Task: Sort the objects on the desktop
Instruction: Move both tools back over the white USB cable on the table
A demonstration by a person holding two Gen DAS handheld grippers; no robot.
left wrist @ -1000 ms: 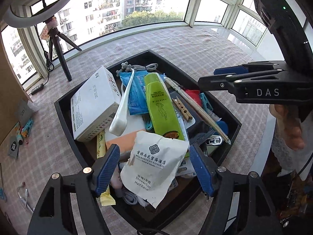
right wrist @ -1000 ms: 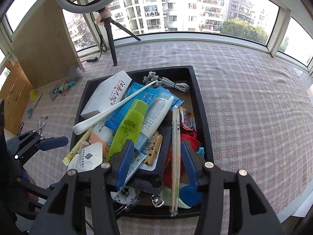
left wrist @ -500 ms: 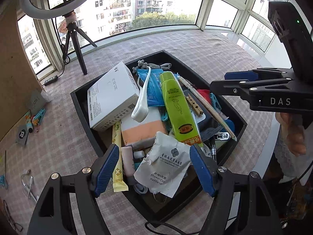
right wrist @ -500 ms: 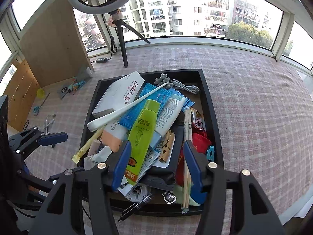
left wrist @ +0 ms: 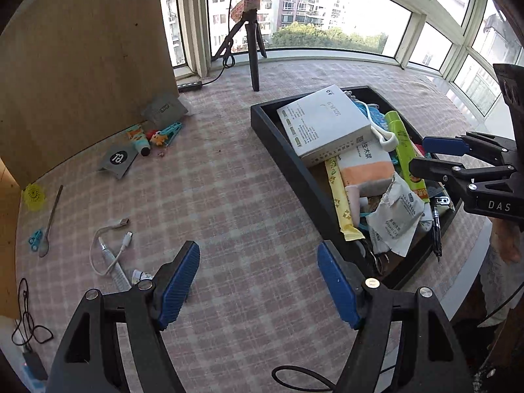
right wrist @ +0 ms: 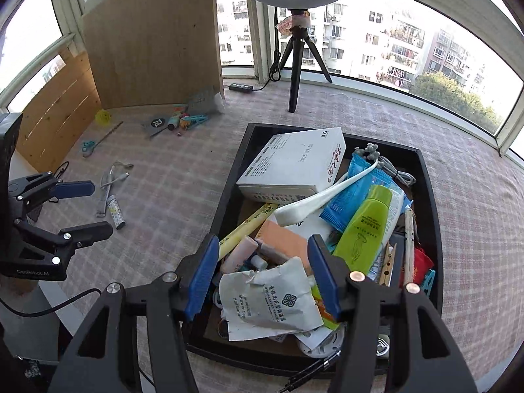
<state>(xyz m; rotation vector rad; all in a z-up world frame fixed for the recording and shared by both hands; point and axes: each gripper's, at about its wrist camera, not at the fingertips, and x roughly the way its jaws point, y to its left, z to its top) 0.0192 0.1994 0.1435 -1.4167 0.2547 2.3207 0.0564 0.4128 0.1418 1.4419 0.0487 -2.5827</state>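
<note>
Right gripper [right wrist: 262, 270] hovering over near end of black tray [right wrist: 229, 193], fingers spread wide, gripping nothing; torn white shower-cap packet [right wrist: 268, 298] lying beneath the gap, probably next pick since it is topmost. Left gripper [left wrist: 258, 285] hanging over bare checked cloth [left wrist: 235, 196] beside tray, fingers apart, empty. Beyond, green tube [right wrist: 363, 226] and white box [right wrist: 294, 167] piling in tray. Farther off, cables [left wrist: 111, 245] and small items by wooden board [left wrist: 82, 55], seemingly grouping as sorted.
</note>
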